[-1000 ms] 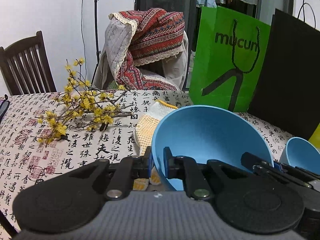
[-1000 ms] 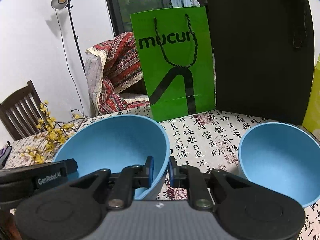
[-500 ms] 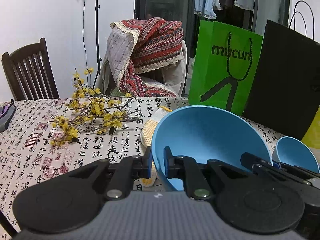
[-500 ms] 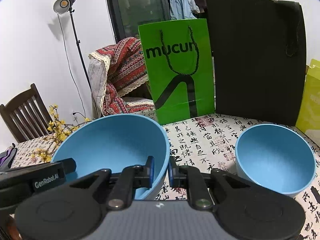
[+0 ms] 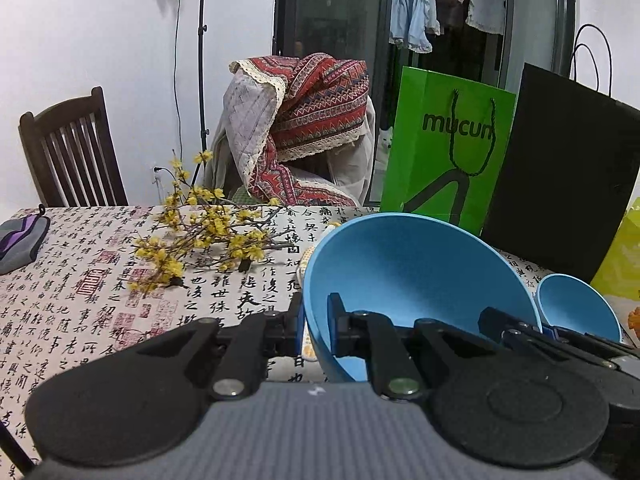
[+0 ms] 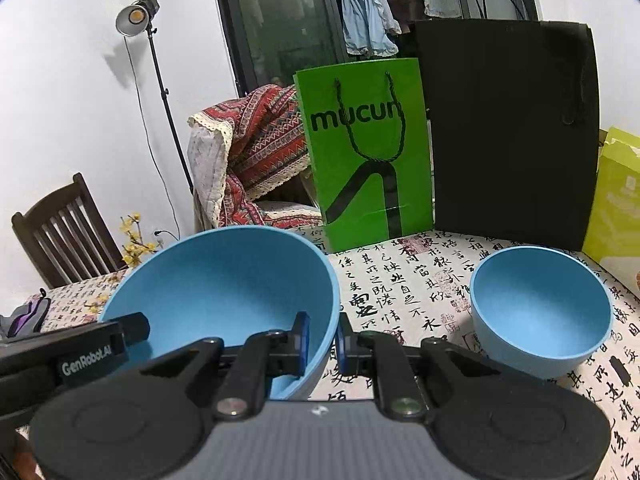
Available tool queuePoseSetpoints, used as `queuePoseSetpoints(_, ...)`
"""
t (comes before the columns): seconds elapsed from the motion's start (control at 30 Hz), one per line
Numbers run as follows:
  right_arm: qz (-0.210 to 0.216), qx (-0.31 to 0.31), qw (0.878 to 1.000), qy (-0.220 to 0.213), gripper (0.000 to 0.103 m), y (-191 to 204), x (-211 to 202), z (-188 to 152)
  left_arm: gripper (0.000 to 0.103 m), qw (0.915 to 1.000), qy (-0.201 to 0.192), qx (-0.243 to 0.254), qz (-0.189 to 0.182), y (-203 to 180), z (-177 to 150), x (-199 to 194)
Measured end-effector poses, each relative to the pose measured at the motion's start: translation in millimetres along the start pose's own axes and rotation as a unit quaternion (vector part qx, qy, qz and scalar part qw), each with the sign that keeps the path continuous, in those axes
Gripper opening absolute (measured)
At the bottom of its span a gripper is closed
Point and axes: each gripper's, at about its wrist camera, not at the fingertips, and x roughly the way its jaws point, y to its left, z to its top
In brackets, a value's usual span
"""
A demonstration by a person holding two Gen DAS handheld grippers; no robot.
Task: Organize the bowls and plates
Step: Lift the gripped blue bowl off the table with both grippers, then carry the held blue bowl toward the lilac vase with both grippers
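Observation:
A large blue bowl (image 5: 416, 272) hangs tilted above the table, held by both grippers. My left gripper (image 5: 314, 320) is shut on its left rim, one pad inside and one outside. My right gripper (image 6: 322, 336) is shut on the right rim of the same bowl (image 6: 224, 280). Each gripper shows in the other's view, the right gripper (image 5: 540, 332) at the bowl's far edge and the left gripper (image 6: 80, 356) at the lower left. A smaller blue bowl (image 6: 540, 312) stands upright on the tablecloth to the right, also visible as a small bowl (image 5: 576, 308) in the left wrist view.
A green paper bag (image 6: 368, 152) and a black paper bag (image 6: 512, 132) stand at the table's back. A yellow-green box (image 6: 616, 200) is at the far right. A yellow flower branch (image 5: 200, 236) and a grey-purple pouch (image 5: 20, 240) lie to the left. Chairs stand behind the table.
Both grippers have risen and pulled back with the large bowl between them. The table and the small bowl now look lower and farther away. Both grips are unchanged.

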Motion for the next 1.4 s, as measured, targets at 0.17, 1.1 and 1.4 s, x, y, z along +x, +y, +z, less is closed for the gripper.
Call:
queuePoseSetpoints(0.17, 0.000, -0.011, 1.000, -0.006, 0.013, 9.9, -14.2, -3.8, 0.012, 1.0000, -0.008, 0.002, 0.002, 8.0, -3.7, -16.4)
queuePoseSetpoints(1.1, 0.007, -0.024, 0.999, -0.044, 0.011, 65.5, -94.2, -51.4, 0.012, 0.9989, -0.033, -0.033, 0.000, 71.5, -46.7, -101.3)
queuePoseSetpoints(1.4, 0.022, -0.029, 0.999, -0.041, 0.012, 84.1, -109.7, -67.0, 0.012, 0.9985, -0.041, -0.034, 0.011, 92.4, -53.0, -124.1)
